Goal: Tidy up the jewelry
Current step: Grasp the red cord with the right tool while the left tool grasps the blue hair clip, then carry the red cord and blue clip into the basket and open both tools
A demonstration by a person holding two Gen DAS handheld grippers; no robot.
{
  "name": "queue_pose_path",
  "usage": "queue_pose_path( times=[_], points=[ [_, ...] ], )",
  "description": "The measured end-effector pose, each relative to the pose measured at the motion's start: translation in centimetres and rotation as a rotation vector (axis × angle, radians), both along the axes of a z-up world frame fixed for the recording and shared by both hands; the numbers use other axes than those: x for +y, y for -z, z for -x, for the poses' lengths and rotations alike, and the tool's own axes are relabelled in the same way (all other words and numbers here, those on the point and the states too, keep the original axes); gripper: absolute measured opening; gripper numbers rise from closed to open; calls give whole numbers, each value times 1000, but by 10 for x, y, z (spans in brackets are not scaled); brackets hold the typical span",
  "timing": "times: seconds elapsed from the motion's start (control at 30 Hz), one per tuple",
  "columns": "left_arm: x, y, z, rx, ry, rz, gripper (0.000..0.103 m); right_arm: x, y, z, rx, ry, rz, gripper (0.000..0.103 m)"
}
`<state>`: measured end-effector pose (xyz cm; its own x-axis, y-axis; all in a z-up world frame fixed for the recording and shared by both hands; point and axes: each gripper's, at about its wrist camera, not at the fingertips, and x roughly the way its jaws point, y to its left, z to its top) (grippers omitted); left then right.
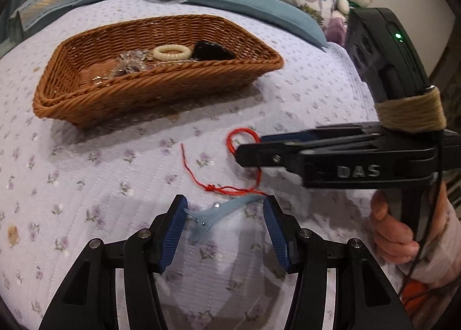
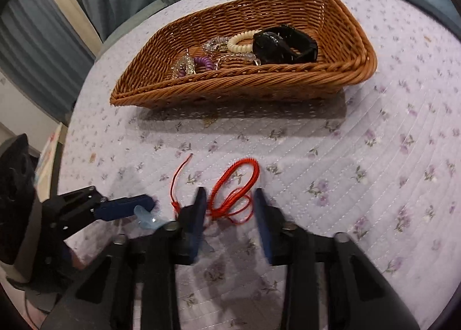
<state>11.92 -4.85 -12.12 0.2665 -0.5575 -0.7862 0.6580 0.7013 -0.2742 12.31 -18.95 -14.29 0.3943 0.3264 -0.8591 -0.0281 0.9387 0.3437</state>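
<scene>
Fingers apart on both: my left gripper [image 1: 224,232] brackets a pale blue translucent hair clip [image 1: 214,213]; my right gripper [image 2: 230,216] straddles a looped red cord bracelet [image 2: 236,188]. Both lie on the quilted floral bedspread [image 2: 374,186], near the woven wicker basket [image 2: 288,86]'s front wall. Step, as I judge: pickup. Next: close, lift, drop into basket.

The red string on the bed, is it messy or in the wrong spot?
Yes. The red string lies tangled on the quilt, outside the wicker basket that holds the other jewelry. A pale blue hair clip lies loose beside it. Both grippers are open around them: right gripper, left gripper.
</scene>
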Motion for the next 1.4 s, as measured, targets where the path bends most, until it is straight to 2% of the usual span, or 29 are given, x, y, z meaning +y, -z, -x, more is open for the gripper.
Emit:
queue_pose_path(
  times=[0.03,0.07,0.23,0.37,0.43,0.57,0.67,0.83,1.03,1.4],
  points=[
    [-1,0,2,1,16,-2,56,0,1,0,3,1,16,14],
    [-1,-1,4,-2,30,-8,56,-1,2,-1,6,5,23,12],
    [-13,-3,25,-26,156,-46,56,-20,0,-2,10,69,40,10],
    [-19,-8,44,-48,249,-38,56,-42,0,-2,28,125,18,10],
    [-21,-9,45,-73,231,-54,56,-48,3,-2,43,130,-7,10],
    [-22,-3,35,-44,174,-61,55,-46,4,-4,45,120,3,10],
    [-28,-1,37,-74,170,-93,42,-43,5,-4,46,112,13,11],
    [-31,0,34,-87,138,-104,11,-36,7,-6,34,95,54,11],
    [-33,-3,32,-111,116,-103,11,-32,3,-5,12,90,50,10],
    [-1,-33,22,-138,-8,2,11,-21,-42,11,-158,40,22,9]
  ],
)
